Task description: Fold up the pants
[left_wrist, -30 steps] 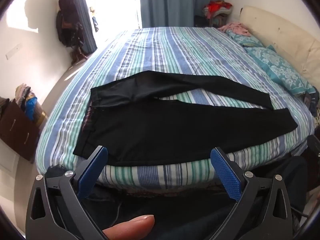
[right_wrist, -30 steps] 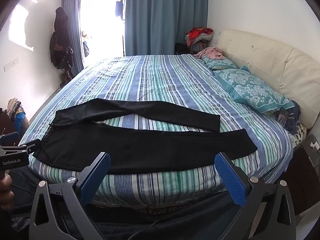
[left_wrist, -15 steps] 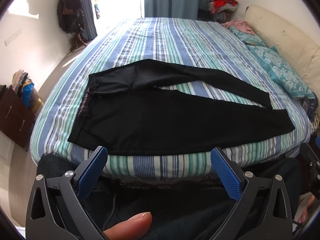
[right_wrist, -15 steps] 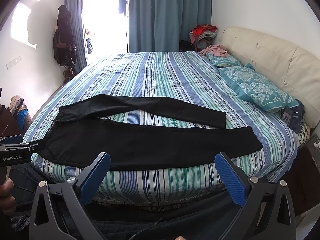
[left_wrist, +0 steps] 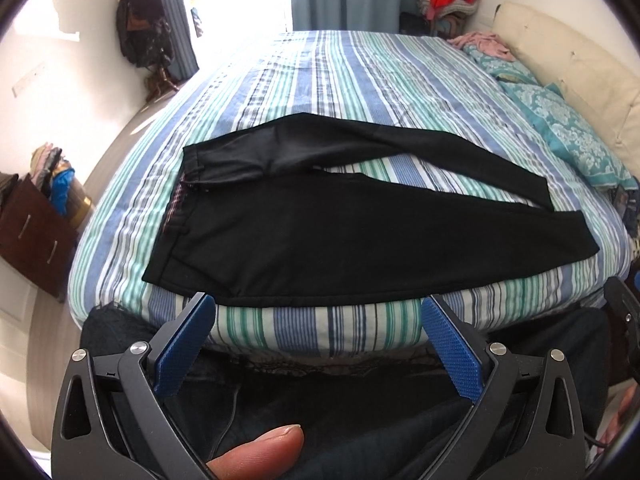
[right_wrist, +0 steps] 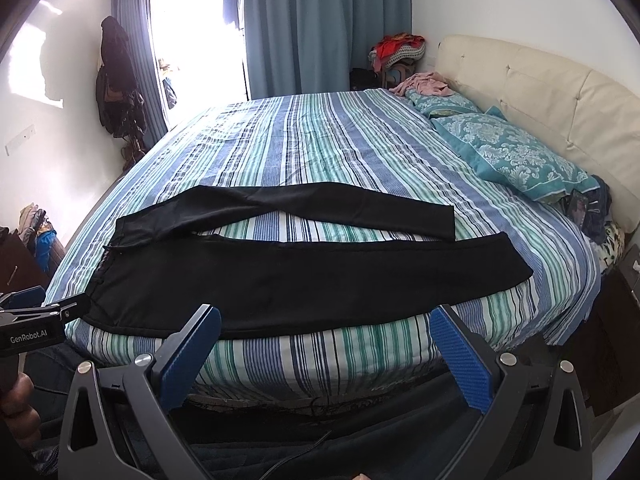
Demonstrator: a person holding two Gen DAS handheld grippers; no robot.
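Both grippers, nearer the pants (left_wrist: 360, 236), hover open-jawed.

Hidden and cut-off items, as we find them:

- Thumb (left_wrist: 256, 454): we see the tip only, the hand cut by the bottom edge of the left wrist view.
- Left gripper (right_wrist: 36, 320): partly cut by the right wrist view's left edge; we cannot tell its finger spacing there.
- Pants (left_wrist: 320, 240): near hem partly covered by a blue fingertip (left_wrist: 192, 328).
- Clothes pile (right_wrist: 398, 50) in the far corner: items too small for us to separate.
- Objects (right_wrist: 588, 210) beside the pillow (right_wrist: 520, 156): too small for us to identify.
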